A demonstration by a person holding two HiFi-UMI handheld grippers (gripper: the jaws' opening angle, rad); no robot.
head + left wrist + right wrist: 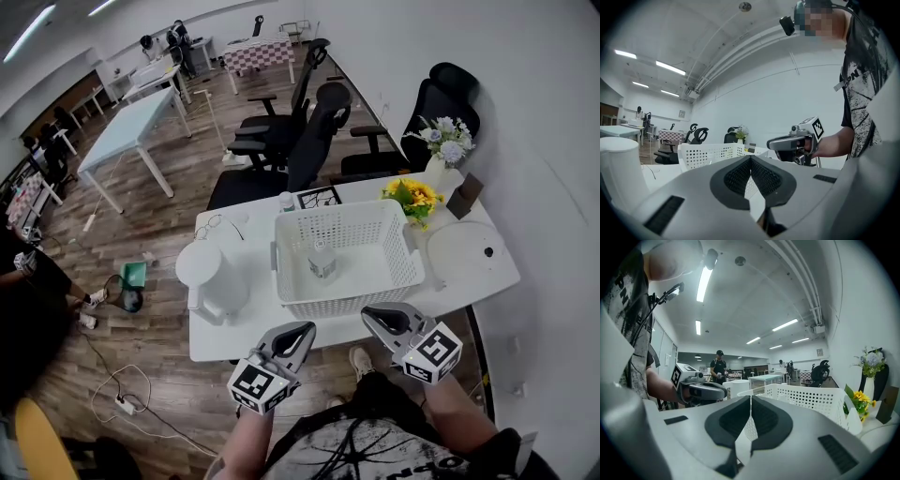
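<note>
A white perforated basket (309,304) stands mid-table with a small pale boxy object (322,262) inside. My left gripper (302,330) hovers at the table's near edge, just in front of the basket's left corner, its jaws shut with nothing between them. My right gripper (371,316) hovers before the basket's right corner, also shut and empty. In the left gripper view, the closed jaws (751,159) point at the basket (708,152), with the right gripper (787,143) beside it. The right gripper view shows its closed jaws (750,399), the basket (806,397) and the left gripper (705,389).
A tall white cylindrical container (211,272) stands left of the basket. Yellow flowers (412,197), a vase of pale flowers (442,155) and a round white disc (466,251) sit at the right. Glasses (217,225) lie behind. Office chairs (300,141) crowd the far side.
</note>
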